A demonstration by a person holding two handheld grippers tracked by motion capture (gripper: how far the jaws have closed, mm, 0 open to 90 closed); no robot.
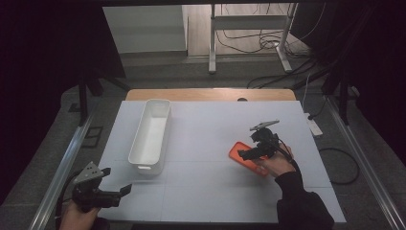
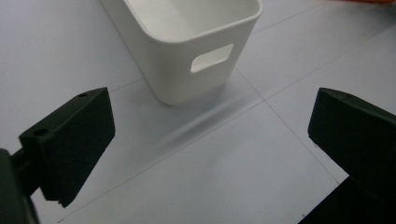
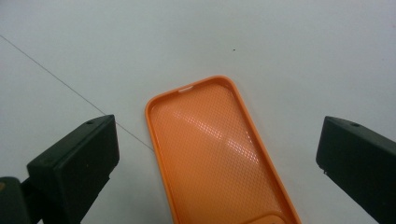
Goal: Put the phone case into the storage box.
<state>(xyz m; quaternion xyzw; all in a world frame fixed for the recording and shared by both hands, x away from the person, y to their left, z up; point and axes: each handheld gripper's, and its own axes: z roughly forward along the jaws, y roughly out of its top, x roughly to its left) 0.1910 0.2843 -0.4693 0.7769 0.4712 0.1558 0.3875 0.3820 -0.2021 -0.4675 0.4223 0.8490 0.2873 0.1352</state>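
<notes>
Right gripper view puts the orange phone case (image 3: 219,154) flat on the desk (image 3: 289,51), lower centre, between your wide-open right tongs (image 3: 217,163). Lower them and close across its edges; left tongs (image 2: 210,154) idle, open.

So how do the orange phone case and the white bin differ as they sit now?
The orange phone case is flat and shallow with a low rim; the white bin is deep and tall-walled, with a handle cut-out in its end. The case lies between the open right tongs; the bin sits beyond the open left tongs, untouched. In the high view the bin looks much longer. Both lie open side up and empty on the white table.
</notes>
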